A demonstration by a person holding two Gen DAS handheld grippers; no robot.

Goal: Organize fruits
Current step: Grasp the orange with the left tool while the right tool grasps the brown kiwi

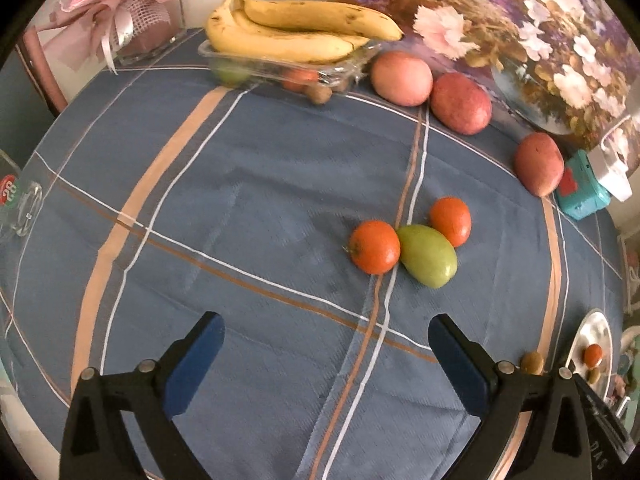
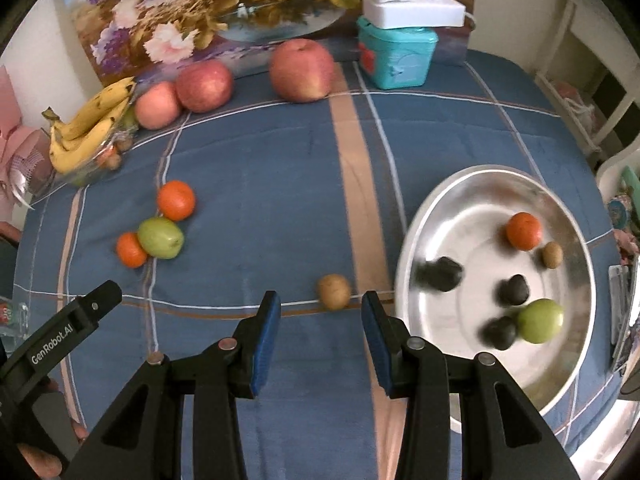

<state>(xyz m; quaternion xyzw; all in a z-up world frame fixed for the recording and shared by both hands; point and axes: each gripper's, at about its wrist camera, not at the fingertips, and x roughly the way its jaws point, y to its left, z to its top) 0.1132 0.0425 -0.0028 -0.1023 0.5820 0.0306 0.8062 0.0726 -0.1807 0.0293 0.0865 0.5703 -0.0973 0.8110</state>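
Note:
My left gripper [image 1: 326, 322] hangs wide open over the blue checked cloth, with nothing between its fingers. Ahead of it, two oranges [image 1: 374, 246] [image 1: 450, 220] touch a green fruit [image 1: 428, 256]. My right gripper [image 2: 319, 299] is open with a narrower gap; a small brown fruit [image 2: 334, 291] lies on the cloth just past its tips, not gripped. To its right, a metal bowl [image 2: 416, 240] holds an orange [image 2: 523, 230], a green fruit [image 2: 540, 320], a small brown fruit [image 2: 553, 255] and three dark fruits [image 2: 440, 274]. Three apples [image 2: 302, 70] line the back.
Bananas [image 1: 296, 28] lie on a clear tray [image 1: 240, 60] of small fruit at the far left. A teal box [image 2: 394, 58] with a white plug unit on top stands by a flower painting [image 2: 200, 12]. A glass [image 1: 20, 208] sits at the left table edge.

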